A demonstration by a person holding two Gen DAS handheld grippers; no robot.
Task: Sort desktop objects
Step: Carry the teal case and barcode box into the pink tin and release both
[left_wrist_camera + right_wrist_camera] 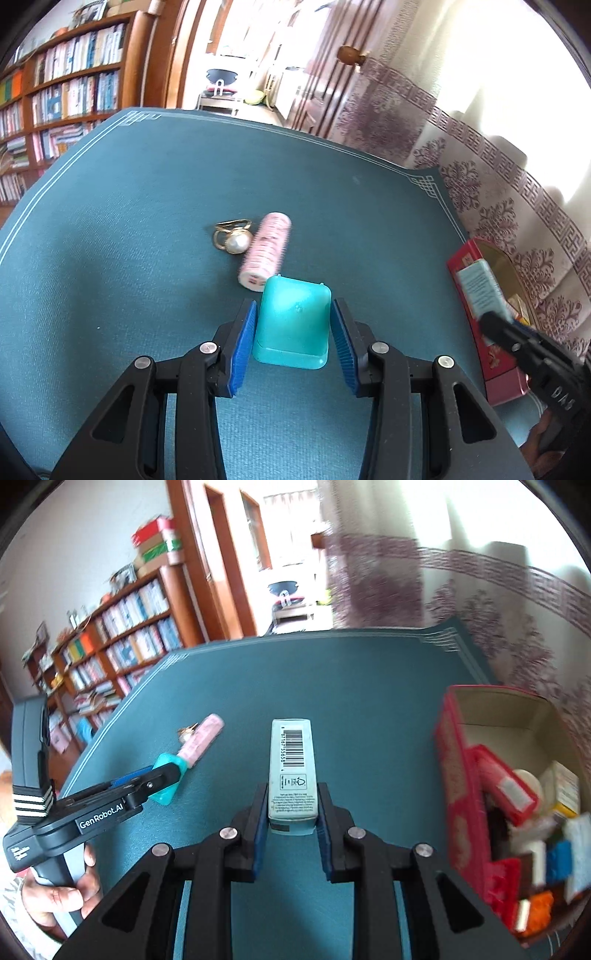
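In the left wrist view, the left hand-held gripper (293,332) has its 2 blue pads (242,343) on either side of a teal plastic cap (293,325); the left pad looks to be against the cap's side, a thin gap shows at the right pad, and whether the cap is actually pinched cannot be told. The cap sits over the teal-covered counter (147,229). Just beyond it lies a pink hair roller (266,251), its near end close to the cap, and beside the roller's far end a gold ring with a pearl (232,238). At the right edge a red cardboard box (476,321) stands on the counter, and the right hand-held gripper (491,317) reaches in above it with a pale blue carton (480,291). In the right wrist view, the right hand-held gripper (291,812) is pinching that pale blue carton (291,771) at its near end, barcode face up, the carton pointing away over the counter (369,686). To the right, the open red box (458,775) holds bright toy bricks (554,860) and small packets. To the left, the left hand-held gripper (162,779), gripped by a person's hand (62,893), is at the teal cap (168,775), with the pink roller (201,742) behind it.
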